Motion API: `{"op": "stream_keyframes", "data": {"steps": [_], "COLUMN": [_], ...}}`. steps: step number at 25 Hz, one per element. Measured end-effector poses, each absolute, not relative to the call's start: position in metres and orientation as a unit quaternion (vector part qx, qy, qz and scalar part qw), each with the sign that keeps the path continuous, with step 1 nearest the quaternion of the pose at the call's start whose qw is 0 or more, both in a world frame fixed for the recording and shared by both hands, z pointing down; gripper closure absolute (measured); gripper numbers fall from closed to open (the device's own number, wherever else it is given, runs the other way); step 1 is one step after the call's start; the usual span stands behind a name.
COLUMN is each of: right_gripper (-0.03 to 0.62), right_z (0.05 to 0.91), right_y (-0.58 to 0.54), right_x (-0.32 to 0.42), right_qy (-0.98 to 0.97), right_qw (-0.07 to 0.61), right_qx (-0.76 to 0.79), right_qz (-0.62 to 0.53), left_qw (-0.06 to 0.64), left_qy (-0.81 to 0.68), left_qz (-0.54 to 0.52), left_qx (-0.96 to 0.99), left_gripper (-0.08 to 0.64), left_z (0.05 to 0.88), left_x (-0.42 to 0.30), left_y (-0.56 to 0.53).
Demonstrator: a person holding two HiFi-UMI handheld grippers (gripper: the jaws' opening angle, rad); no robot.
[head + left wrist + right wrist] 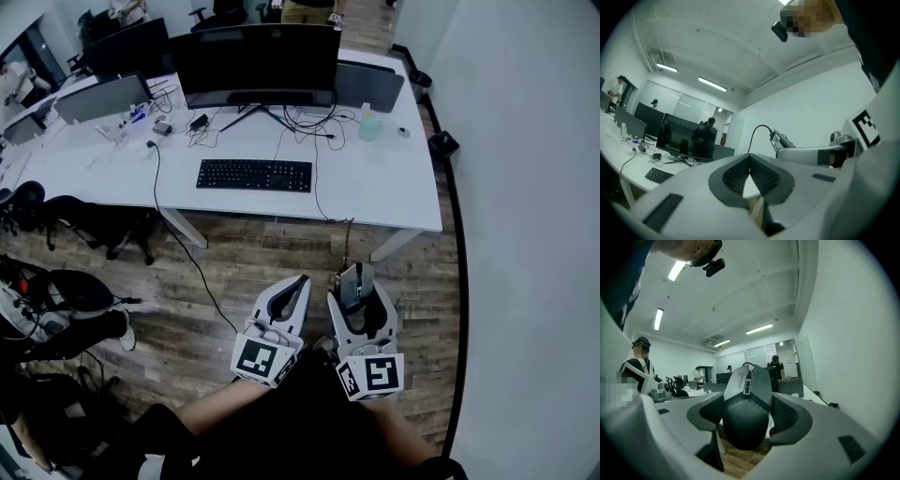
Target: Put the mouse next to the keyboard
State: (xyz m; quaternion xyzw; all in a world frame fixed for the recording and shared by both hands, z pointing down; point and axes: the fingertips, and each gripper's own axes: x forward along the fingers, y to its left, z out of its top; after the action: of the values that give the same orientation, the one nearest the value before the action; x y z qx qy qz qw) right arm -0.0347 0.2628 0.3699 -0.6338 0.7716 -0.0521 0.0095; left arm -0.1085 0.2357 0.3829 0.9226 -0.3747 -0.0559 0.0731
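A dark grey mouse [354, 285] sits between the jaws of my right gripper [360, 286], which is shut on its sides over the wooden floor, well short of the desk. In the right gripper view the mouse [746, 404] fills the gap between the fingers [790, 416], its nose pointing away. My left gripper [298, 284] hangs beside it, shut with nothing held; its pads [733, 176] meet at the tips. The black keyboard [254, 174] lies on the white desk [384, 192] in front of a wide monitor [255, 58], and the keyboard [658, 175] also shows in the left gripper view.
Cables, small gadgets and a clear bottle [369, 123] lie around the monitor stand. Office chairs [66, 217] stand at the left under the desk. A white wall [525, 187] runs along the right. People stand at further desks [698, 376].
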Motion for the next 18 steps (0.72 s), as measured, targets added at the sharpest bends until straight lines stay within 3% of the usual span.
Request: {"op": "stream_keyframes", "data": {"steps": [18], "right_gripper": [0.284], "right_z": [0.367], "right_y": [0.259], "right_x": [0.005], "right_qy": [0.784], "right_qw": [0.037], "right_qx": [-0.615], "right_qz": [-0.074], "left_qw": [0.068], "left_qy": [-0.388], "left_qz": [-0.063], "left_qx": [0.917], "left_gripper": [0.557], "left_z": [0.376], "left_x": [-0.070], "left_y": [0.233]}}
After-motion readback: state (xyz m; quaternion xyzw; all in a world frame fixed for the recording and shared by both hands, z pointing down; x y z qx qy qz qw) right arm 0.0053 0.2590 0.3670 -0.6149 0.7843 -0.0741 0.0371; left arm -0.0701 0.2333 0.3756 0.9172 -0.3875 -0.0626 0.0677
